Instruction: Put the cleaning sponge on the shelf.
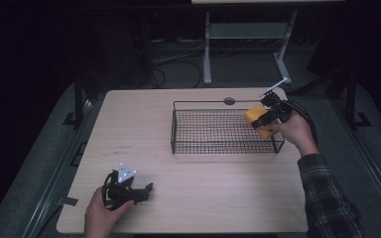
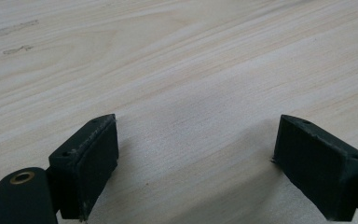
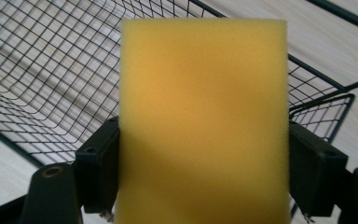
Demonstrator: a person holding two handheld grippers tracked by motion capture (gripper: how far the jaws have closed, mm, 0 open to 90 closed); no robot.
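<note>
A yellow sponge hangs over the right end of a black wire basket, with my right gripper shut on it. In the right gripper view the sponge stands upright between the two black pads, and the basket's mesh lies behind and below it. My left gripper rests near the table's front left, held by a hand. Its jaws stand wide apart in the left gripper view, with bare wood between the pads.
The light wooden table has a round grey grommet at its far edge behind the basket. A white table frame and cables stand on the dark floor beyond. A plaid sleeve enters at the bottom right.
</note>
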